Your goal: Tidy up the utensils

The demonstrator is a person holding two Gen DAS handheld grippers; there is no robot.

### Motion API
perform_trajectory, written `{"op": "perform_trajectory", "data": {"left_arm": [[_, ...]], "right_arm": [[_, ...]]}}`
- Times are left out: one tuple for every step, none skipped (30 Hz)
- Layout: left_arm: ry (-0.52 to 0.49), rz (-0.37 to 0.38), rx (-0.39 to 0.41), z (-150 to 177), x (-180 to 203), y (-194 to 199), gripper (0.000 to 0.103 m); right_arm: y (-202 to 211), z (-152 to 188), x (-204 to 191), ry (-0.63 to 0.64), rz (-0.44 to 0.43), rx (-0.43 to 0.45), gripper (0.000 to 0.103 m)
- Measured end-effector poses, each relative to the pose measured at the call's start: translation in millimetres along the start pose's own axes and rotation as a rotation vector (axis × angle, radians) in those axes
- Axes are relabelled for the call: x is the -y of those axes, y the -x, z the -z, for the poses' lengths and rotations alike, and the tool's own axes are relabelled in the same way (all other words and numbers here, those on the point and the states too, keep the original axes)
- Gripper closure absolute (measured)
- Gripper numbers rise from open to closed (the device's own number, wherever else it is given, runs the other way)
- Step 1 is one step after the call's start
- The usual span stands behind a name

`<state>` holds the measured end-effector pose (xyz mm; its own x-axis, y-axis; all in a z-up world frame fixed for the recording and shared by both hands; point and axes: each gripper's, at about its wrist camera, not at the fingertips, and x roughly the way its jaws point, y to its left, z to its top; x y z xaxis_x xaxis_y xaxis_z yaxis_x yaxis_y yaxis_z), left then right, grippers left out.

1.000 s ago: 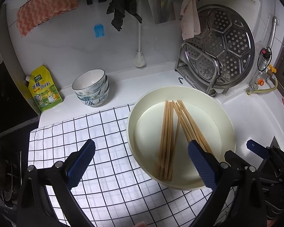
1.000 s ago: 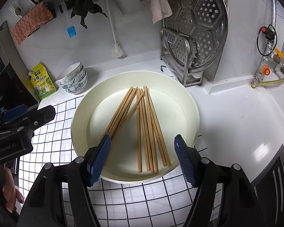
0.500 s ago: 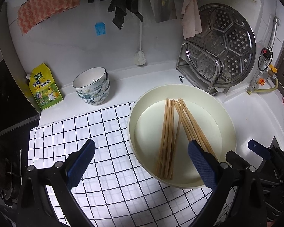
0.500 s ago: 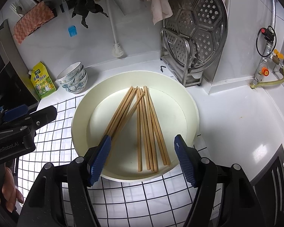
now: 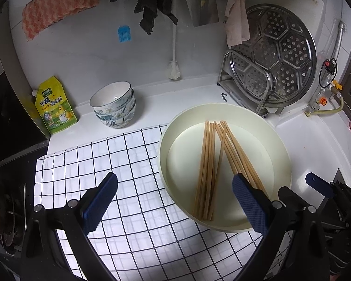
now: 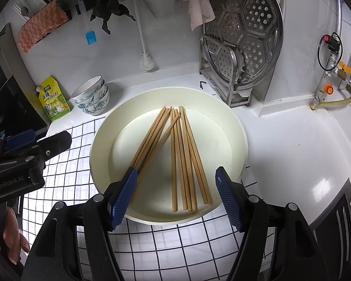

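A: Chopsticks (image 6: 175, 154) lie loose in the cream round dish (image 6: 236, 126), in two fans: one bunch slants toward the near left, the other runs nearly straight toward the camera, and one stick crosses between them.

B: What does the right wrist view add?

A: It shows the left gripper (image 6: 23, 140) from the side at the left edge, with the person's fingers (image 6: 14, 238) below it. Only one blue pad of it shows there, so its opening reads only from its own camera.

B: And from that camera?

A: The left gripper (image 5: 175, 199) has its jaws spread wide and holds nothing; one pad hangs over the checked cloth (image 5: 133, 210), the other over the dish (image 5: 280, 154) rim. The right gripper (image 5: 320, 185) peeks in at the right edge.

B: The right gripper's own state?

A: The right gripper (image 6: 175, 196) is wide open and empty, poised over the near ends of the chopsticks (image 5: 213, 164).

B: Other containers?

A: Stacked patterned bowls (image 5: 114, 107) stand beside a yellow pouch (image 5: 55, 106); what the top bowl holds I cannot tell. A perforated steamer tray (image 6: 245, 30) stands upright in a metal rack (image 6: 222, 75).
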<state>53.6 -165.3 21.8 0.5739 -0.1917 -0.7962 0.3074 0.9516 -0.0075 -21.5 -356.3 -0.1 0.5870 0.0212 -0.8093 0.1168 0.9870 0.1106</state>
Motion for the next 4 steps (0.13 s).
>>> {"op": "perform_trajectory", "data": {"left_arm": [[0.001, -0.002, -0.001, 0.2, -0.3, -0.1, 0.006], [0.003, -0.003, -0.002, 0.2, -1.1, -0.1, 0.006], [0.007, -0.003, -0.002, 0.3, -1.8, 0.0, 0.006], [0.011, -0.002, -0.004, 0.2, -2.6, 0.0, 0.006]], "right_arm": [[0.1, 0.1, 0.0, 0.000, -0.001, 0.001, 0.037], [0.3, -0.5, -0.5, 0.001, -0.001, 0.001, 0.037], [0.4, -0.5, -0.5, 0.001, -0.001, 0.001, 0.037], [0.5, -0.2, -0.7, 0.001, -0.001, 0.001, 0.037]]}}
